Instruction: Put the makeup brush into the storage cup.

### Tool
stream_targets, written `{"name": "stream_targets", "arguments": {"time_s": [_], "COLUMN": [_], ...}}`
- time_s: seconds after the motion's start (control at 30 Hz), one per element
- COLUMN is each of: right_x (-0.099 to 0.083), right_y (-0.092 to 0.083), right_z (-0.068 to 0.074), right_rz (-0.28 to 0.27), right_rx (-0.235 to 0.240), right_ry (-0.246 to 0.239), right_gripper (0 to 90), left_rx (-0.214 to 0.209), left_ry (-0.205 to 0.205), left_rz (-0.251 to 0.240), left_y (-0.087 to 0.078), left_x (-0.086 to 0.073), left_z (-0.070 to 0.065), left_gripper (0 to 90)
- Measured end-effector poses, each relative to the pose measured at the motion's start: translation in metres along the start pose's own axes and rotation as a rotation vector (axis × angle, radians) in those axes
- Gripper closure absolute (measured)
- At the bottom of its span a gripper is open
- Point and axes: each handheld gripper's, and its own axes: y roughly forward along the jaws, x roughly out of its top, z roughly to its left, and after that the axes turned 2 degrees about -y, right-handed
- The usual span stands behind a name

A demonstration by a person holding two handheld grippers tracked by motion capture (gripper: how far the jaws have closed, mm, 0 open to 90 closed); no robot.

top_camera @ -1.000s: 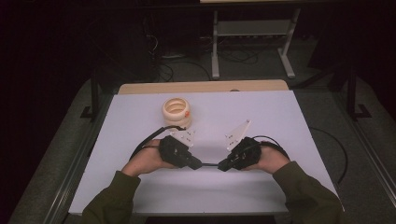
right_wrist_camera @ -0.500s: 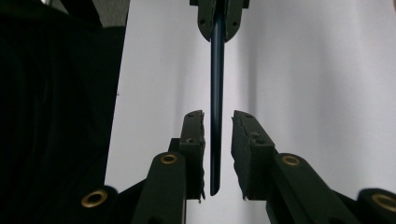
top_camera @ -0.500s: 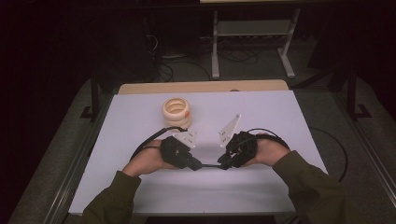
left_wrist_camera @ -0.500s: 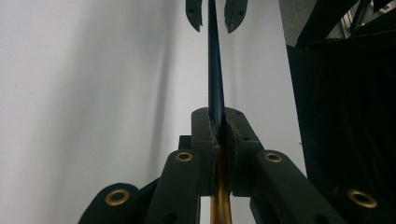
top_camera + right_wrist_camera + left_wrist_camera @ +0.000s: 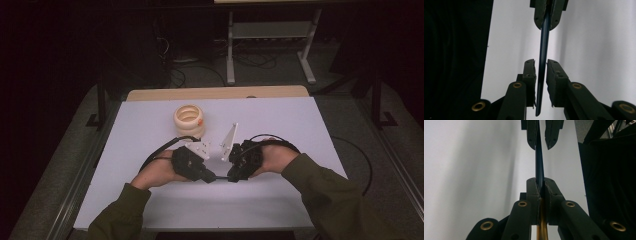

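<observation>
- Our left tool (image 5: pixel 209 176) is clamped on a thin dark rod (image 5: pixel 539 162); in the left gripper view its two pads press the rod from both sides, and a brass-coloured part of the rod runs down between the jaws.
- Our right tool (image 5: pixel 231 176) has its jaws a little apart around the other end of the rod (image 5: pixel 543 50). They have just been closing, but in the right gripper view a small gap shows on each side, so the pads do not press it.
- The rod lies level between the two tools, with its long axis from left hand to right hand, just above the white worktop (image 5: pixel 280 125).
- We judge that the next move turns on this axis: the right tool must slide or close along it, not across.
- The cream ring stack (image 5: pixel 189 119) stands behind the left tool, well apart from the rod.
</observation>
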Motion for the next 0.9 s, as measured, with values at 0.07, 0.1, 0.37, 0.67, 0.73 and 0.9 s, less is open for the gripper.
{"name": "stream_targets", "arguments": {"time_s": [0.07, 0.1, 0.37, 0.67, 0.73, 0.9], "right_x": [0.0000, 0.0000, 0.0031, 0.0035, 0.0032, 0.0029], "right_y": [0.0008, 0.0013, 0.0070, 0.0082, 0.0082, 0.0076], "right_z": [-0.0007, -0.0009, -0.0015, -0.0024, -0.0024, -0.0021], "right_rz": [-0.003, -0.004, 0.005, 0.004, -0.003, -0.008], "right_rx": [-0.001, 0.001, 0.006, 0.001, 0.001, 0.001], "right_ry": [-0.005, -0.006, 0.003, 0.006, 0.009, 0.015], "right_gripper": [77.2, 77.2, 80.2, 82.3, 82.4, 83.2], "left_rx": [0.000, 0.001, 0.008, 0.008, 0.008, 0.008], "left_ry": [0.000, -0.001, 0.012, 0.008, 0.010, 0.011], "left_rz": [0.000, 0.001, 0.008, 0.008, 0.006, 0.001], "left_y": [0.0001, 0.0003, 0.0007, -0.0005, -0.0009, -0.0012], "left_x": [0.0001, 0.0003, 0.0005, 0.0004, 0.0003, 0.0002], "left_z": [0.0000, -0.0001, 0.0005, -0.0001, 0.0001, -0.0003], "left_gripper": [83.7, 83.7, 83.7, 83.7, 83.7, 83.7]}}
